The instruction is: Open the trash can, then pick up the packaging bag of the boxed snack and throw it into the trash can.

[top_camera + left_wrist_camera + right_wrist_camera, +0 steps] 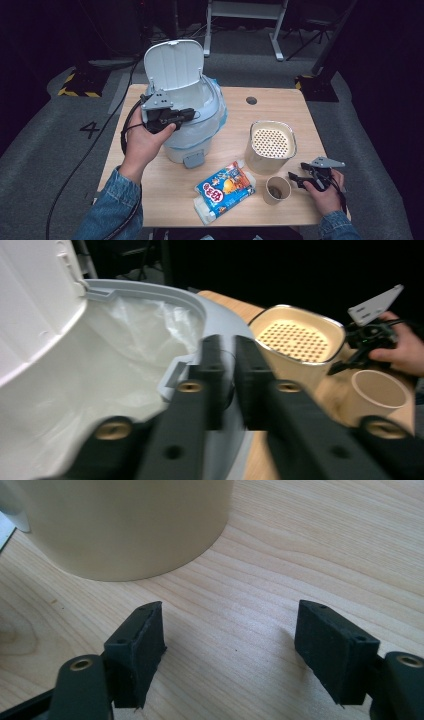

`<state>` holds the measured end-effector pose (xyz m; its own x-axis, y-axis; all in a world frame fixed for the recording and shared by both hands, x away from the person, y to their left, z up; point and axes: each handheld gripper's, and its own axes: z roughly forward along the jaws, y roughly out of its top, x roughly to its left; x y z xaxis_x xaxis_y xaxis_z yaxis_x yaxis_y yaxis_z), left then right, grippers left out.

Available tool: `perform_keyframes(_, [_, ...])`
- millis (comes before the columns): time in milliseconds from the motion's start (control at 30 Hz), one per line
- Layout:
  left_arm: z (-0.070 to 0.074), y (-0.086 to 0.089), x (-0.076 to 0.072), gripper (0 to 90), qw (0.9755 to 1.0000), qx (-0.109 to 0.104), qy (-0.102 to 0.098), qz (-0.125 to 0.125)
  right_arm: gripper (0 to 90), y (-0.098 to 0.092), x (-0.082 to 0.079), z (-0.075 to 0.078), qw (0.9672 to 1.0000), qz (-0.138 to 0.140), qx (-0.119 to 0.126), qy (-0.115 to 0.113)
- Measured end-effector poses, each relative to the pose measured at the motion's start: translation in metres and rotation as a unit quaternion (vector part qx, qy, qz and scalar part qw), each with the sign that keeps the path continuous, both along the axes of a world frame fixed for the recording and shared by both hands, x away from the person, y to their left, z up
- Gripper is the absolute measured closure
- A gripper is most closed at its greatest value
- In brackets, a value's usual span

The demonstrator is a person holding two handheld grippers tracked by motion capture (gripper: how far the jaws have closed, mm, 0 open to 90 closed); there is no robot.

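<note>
High view: our left gripper (186,116) hangs over the lined bin (210,131), its lid up, jaws a narrow gap apart, nothing between them. Our right gripper (295,178) rests open and empty beside the paper cup (277,189), which we judge still waits, with the snack packet (224,190).

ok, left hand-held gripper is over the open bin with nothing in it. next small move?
Probably pull the left hand-held gripper back from the lined trash bin toward the snack packet: its jaws stand slightly apart with nothing between them, the bin lid is up, and the packet lies flat on the table.
</note>
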<state>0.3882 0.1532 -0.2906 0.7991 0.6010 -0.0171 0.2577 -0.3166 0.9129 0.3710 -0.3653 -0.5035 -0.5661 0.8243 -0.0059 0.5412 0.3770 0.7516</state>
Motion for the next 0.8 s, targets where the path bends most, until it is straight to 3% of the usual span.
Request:
perform_keyframes(67, [0.0,-0.001,-0.003,65.4,0.9999,0.005,-0.009,0.002,28.1,0.0,0.0,0.0,1.0,0.0,0.0,0.0])
perform_keyframes(167, [0.0,-0.003,-0.006,58.6,0.9999,0.001,-0.015,-0.008,28.1,0.0,0.0,0.0,1.0,0.0,0.0,0.0])
perform_keyframes(233, [-0.002,-0.009,-0.013,47.9,0.9993,-0.007,-0.023,-0.028,28.1,0.0,0.0,0.0,1.0,0.0,0.0,0.0])
perform_keyframes(400, [-0.006,-0.023,-0.024,40.4,0.9984,0.009,-0.015,-0.054,28.1,0.0,0.0,0.0,1.0,0.0,0.0,0.0])
perform_keyframes(500, [-0.011,-0.028,-0.027,38.4,0.998,0.005,-0.007,-0.063,28.1,0.0,0.0,0.0,1.0,0.0,0.0,0.0])
perform_keyframes(800, [-0.045,-0.054,-0.033,35.1,0.9961,0.032,0.02,-0.079,28.1,0.0,0.0,0.0,1.0,0.0,0.0,0.0])
